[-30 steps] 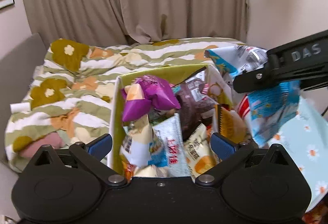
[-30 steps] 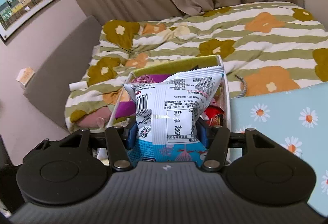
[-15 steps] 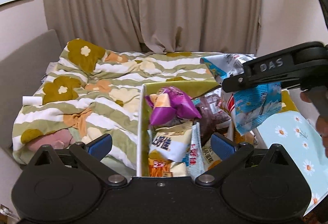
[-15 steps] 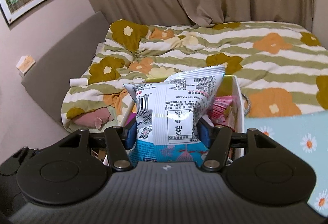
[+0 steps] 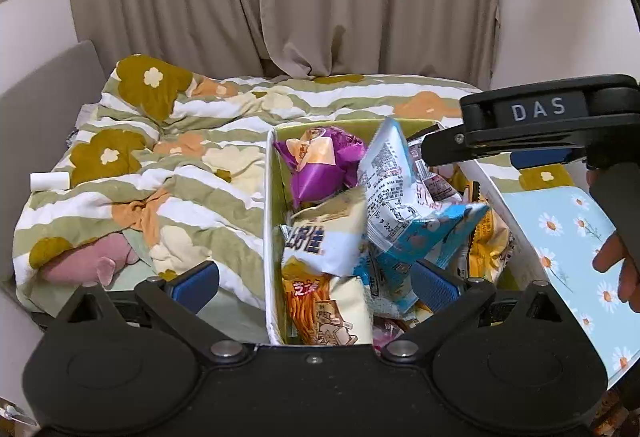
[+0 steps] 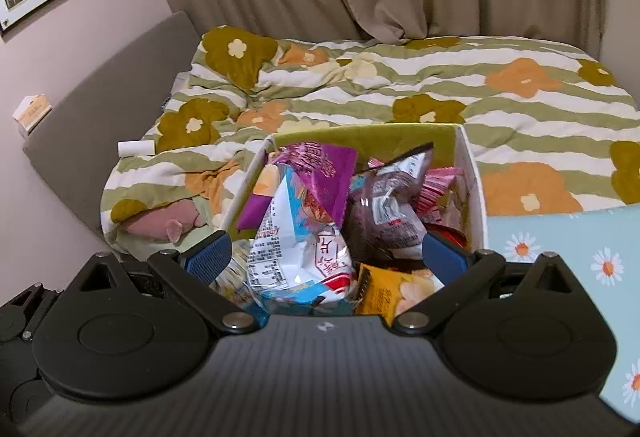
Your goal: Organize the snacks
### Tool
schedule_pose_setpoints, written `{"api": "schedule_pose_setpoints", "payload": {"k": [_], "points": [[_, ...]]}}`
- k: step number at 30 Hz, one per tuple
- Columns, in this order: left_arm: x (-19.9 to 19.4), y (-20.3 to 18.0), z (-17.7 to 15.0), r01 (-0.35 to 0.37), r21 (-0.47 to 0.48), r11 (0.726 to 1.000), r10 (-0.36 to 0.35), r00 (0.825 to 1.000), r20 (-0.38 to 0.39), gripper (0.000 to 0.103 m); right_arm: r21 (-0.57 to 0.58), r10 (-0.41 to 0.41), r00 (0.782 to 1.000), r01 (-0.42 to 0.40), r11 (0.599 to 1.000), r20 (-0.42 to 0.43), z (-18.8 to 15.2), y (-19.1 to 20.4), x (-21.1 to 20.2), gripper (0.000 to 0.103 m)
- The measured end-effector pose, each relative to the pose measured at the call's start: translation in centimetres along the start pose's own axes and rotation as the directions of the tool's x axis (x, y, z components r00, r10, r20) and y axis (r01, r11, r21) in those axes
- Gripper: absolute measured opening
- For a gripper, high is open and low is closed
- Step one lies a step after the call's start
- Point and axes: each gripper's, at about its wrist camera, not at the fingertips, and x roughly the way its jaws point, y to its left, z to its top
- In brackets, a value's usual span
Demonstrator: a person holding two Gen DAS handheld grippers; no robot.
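Observation:
A white box (image 5: 269, 197) with an olive lining stands on the bed, packed with snack bags. A blue-and-white snack bag (image 5: 396, 205) lies tilted on top of the pile, free of any pad. My right gripper (image 6: 326, 257) hangs over the box (image 6: 472, 177); its jaws are opening, and the bag (image 6: 280, 237) lies below and between them, untouched. One of its fingers (image 5: 520, 133) crosses above the box's right side. My left gripper (image 5: 316, 283) is open and straddles the box's left wall. A purple bag (image 5: 320, 165) sits at the back.
A striped floral bedspread (image 6: 400, 85) surrounds the box. A light blue daisy-print board (image 5: 560, 237) leans at the box's right. A pink plush (image 5: 92, 261) and a white roll (image 5: 48, 181) lie to the left. A person's hand (image 5: 616, 257) shows at the right edge.
My right gripper's jaws have spread and let go of the blue-and-white bag, which now lies on the pile in the box. Both grippers have drifted sideways over the box.

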Motion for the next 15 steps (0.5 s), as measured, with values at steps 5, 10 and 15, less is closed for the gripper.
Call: {"api": "schedule_pose_setpoints", "payload": {"k": [5,10,15], "points": [[-1.1,-0.6,0.2,-0.003,0.008,1.000,0.003,1.000,0.022,0.103,0.001,-0.005,1.000,0.005,1.000,0.027,-0.2,-0.3,-1.8,0.103],[-3.3,-1.9,1.0,-0.014,0.015,1.000,0.013,0.997,0.075,0.103,-0.013,-0.003,0.995,0.005,1.000,0.098,0.0,-0.7,-5.4,0.103],[-6.6,-3.9,1.4,-0.013,-0.019,1.000,0.015,0.992,0.122,0.103,-0.049,-0.021,0.983,0.030,0.998,0.182,-0.5,-2.1,-10.6,0.103]]}}
